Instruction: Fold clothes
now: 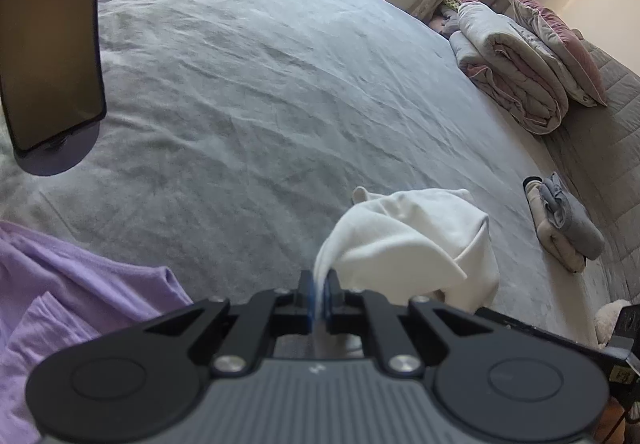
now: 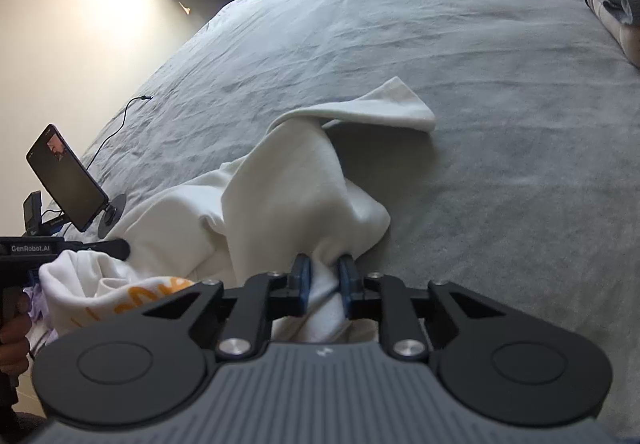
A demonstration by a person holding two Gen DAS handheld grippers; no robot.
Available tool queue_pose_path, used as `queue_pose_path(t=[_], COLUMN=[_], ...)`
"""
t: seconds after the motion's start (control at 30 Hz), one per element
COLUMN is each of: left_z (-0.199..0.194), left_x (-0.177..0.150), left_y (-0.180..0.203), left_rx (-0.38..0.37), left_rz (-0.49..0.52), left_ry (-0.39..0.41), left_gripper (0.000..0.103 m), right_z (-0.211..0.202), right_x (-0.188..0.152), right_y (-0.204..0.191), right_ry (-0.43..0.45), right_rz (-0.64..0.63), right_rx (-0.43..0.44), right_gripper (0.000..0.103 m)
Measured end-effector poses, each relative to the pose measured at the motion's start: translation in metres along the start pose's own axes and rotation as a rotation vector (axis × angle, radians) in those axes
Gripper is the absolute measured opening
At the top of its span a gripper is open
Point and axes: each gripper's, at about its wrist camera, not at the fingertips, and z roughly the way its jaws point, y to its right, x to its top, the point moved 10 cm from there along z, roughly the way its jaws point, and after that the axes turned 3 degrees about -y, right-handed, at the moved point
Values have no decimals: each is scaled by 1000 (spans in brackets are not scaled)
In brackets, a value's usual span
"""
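I see my left gripper (image 1: pixel 319 298) and right gripper (image 2: pixel 324 280) each clamped on the white garment (image 2: pixel 288 180); only the left view shows the lilac garment (image 1: pixel 60 284).

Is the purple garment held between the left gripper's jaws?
No: the left gripper is clamped on the white garment; the purple garment lies loose beside it.

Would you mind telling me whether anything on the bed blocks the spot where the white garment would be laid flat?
Nothing visible does. Both grippers hold the white garment, and the grey bedspread beyond it lies bare.
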Motion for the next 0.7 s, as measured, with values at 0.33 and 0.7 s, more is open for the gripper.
queue_pose_path(t=[0.33,0.7], left_z=[-30,-59], left_x=[36,53], left_y=[-1,-26], left_rx=[108,200], left_rz=[7,-29], left_ry=[216,319], left_gripper=[4,4], right_z=[-74,-152], right_x=[55,82], right_y=[36,110], right_ry=[331,530], right_rz=[-5,83], right_rx=[-187,-472], right_gripper=[9,8])
